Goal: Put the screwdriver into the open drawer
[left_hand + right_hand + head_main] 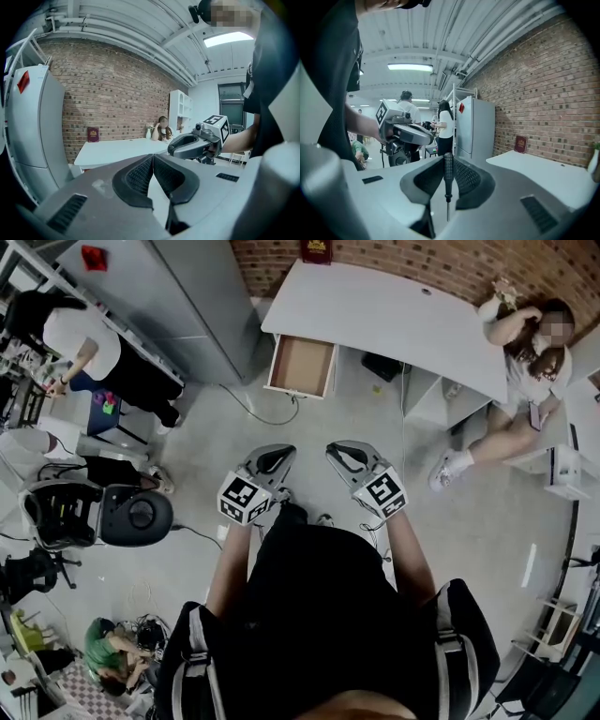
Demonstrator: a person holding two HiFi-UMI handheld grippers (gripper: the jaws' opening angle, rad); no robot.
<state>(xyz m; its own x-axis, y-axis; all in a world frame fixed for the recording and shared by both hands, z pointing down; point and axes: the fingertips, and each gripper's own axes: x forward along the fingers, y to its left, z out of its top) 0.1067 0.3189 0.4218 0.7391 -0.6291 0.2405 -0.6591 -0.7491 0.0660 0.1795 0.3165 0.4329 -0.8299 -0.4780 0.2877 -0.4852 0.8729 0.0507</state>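
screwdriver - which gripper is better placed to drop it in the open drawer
Right. The right gripper holds the screwdriver between its jaws; the left gripper is shut and empty. The drawer lies ahead of both.

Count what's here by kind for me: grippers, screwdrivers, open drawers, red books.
grippers: 2, the left gripper and the right gripper
screwdriver: 1
open drawer: 1
red book: 1
total: 5

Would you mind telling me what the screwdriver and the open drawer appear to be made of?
Screwdriver: dark, matte, ribbed handle, probably plastic or rubber; thin grey shaft, likely metal. Drawer: white sides, flat brown matte bottom, likely wood or fibreboard.
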